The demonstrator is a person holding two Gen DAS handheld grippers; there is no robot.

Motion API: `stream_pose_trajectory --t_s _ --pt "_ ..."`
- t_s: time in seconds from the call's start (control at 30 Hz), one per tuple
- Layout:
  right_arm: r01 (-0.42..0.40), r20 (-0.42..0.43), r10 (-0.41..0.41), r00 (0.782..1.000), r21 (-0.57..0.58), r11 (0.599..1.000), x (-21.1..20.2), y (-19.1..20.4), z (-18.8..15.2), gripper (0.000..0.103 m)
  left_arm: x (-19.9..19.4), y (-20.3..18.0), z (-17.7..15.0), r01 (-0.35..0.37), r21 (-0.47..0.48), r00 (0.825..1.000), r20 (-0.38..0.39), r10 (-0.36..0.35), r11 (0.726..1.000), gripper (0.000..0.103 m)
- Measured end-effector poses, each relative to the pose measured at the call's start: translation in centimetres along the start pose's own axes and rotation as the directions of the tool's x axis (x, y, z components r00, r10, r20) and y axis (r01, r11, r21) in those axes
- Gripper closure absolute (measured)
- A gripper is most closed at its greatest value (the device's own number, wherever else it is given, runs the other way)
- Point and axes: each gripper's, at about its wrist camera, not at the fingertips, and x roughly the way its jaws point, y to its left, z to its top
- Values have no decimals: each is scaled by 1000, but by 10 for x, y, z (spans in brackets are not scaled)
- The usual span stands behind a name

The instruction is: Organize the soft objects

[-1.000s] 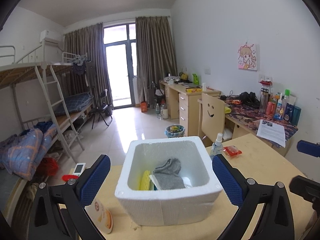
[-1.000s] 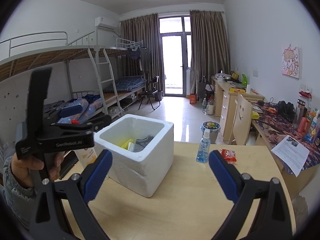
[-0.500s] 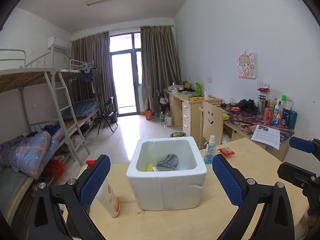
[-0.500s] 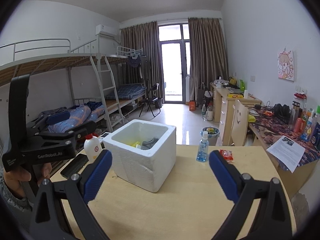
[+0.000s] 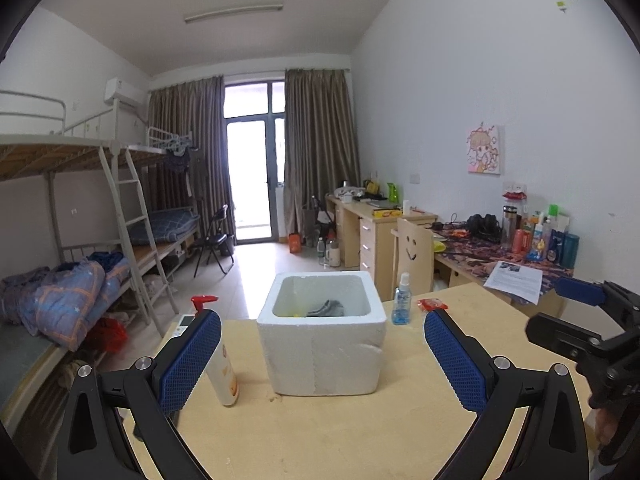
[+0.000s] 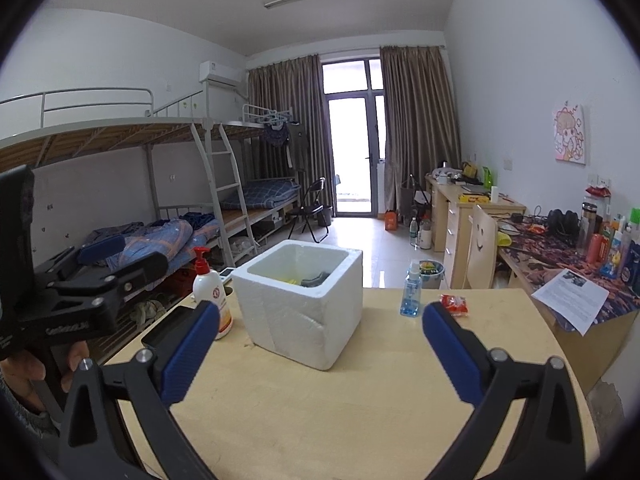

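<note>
Both tools, left (image 5: 322, 356) and right (image 6: 320, 350), hang spread and empty above the wooden surface (image 6: 360, 400), while a grey cloth (image 5: 326, 309) and something yellow lie inside the white foam box (image 5: 322, 344) at 12 o'clock. With nothing soft visible outside the box, the sensible move is probably to keep the tools clear of it. The right wrist view shows the whole pump bottle (image 6: 211, 294) at 10 o'clock; the left wrist view half hides it but shows the cloth better.

foam box (image 5: 320, 356) wall hiding most of grey cloth (image 5: 326, 309), yellow item (image 6: 289, 279)
</note>
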Motion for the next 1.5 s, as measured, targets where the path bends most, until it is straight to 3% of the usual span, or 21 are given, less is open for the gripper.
stream_pose_trajectory --t_s 0.23,0.67,1.07,1.5 --pt "1 10 -1 1000 -4 1000 -14 10 -12 0 -21 -1 -18 25 22 1000 15 -25 999 1" --pt "-8 53 6 999 40 999 -31 11 -45 0 -43 6 -61 57 -22 997 57 -56 998 1" --pt "54 111 -61 992 62 997 -39 17 -79 0 -50 8 -98 64 -43 995 77 -61 997 1" --pt "60 97 -66 993 65 996 -46 20 -109 0 -55 8 -118 61 -65 997 44 -59 996 1"
